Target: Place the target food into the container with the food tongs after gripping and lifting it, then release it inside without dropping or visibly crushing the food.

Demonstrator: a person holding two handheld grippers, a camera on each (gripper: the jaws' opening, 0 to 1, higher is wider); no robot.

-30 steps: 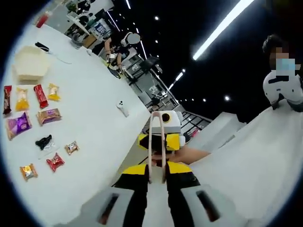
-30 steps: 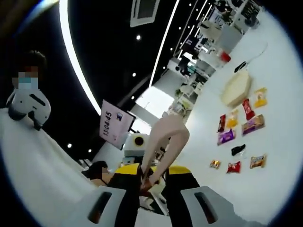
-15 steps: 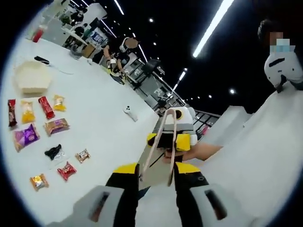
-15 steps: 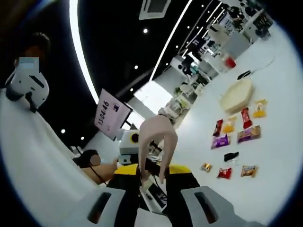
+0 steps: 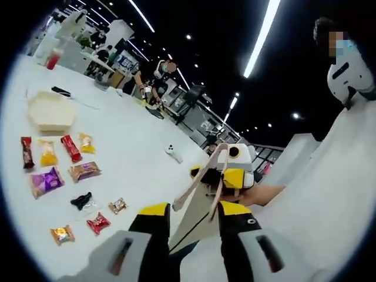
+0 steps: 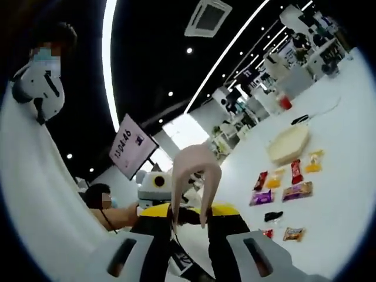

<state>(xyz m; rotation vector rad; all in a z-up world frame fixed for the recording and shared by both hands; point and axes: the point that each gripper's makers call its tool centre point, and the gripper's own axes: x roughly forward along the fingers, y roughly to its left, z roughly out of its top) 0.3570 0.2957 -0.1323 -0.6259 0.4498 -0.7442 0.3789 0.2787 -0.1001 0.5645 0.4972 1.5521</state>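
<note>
While raised above the white tabletop (image 5: 135,147), left gripper (image 5: 191,226) and right gripper (image 6: 188,226) each with jaws closed on pale food tongs (image 5: 202,182). Wrapped snacks (image 5: 64,170) in rows on tabletop, far left; cream container (image 5: 50,111) just beyond them.
</note>
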